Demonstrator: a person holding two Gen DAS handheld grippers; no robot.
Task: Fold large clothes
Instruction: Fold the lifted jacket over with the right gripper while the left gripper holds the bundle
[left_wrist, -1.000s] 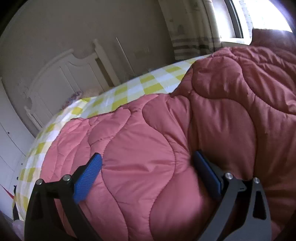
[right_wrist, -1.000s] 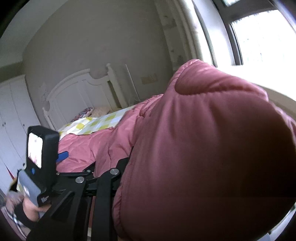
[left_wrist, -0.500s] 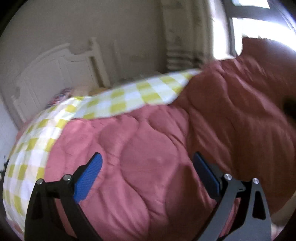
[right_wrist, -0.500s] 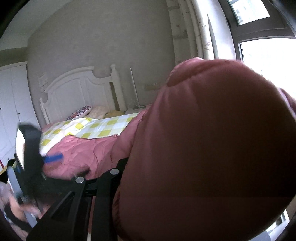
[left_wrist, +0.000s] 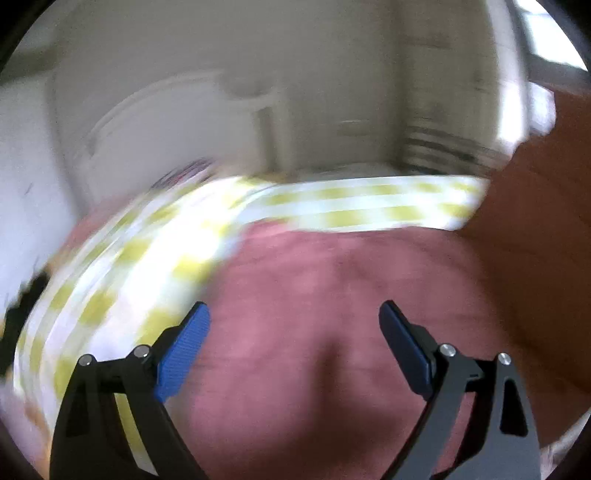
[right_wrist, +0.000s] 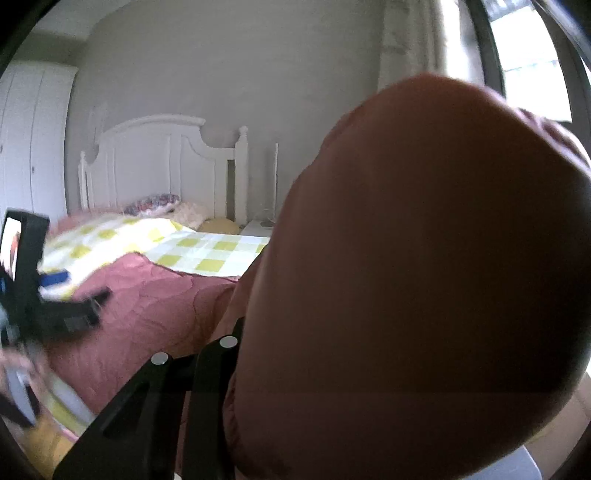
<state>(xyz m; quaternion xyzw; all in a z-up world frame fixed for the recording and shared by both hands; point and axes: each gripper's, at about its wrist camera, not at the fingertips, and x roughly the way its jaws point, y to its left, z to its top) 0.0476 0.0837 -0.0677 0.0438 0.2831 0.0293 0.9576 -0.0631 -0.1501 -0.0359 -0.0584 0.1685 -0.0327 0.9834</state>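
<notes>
I see one pink quilted comforter (left_wrist: 332, 332) spread across the lower half of the left wrist frame, over one yellow-checked sheet (left_wrist: 369, 206). My left gripper (left_wrist: 293, 345) hangs above it with its two blue pads (left_wrist: 183, 350) spread wide, holding nothing. On the right wrist view, a big fold of the comforter (right_wrist: 424, 277) fills the right side; my right gripper (right_wrist: 236, 369) appears clamped on it, fingertips hidden. One white headboard (right_wrist: 159, 162) stands upper left.
</notes>
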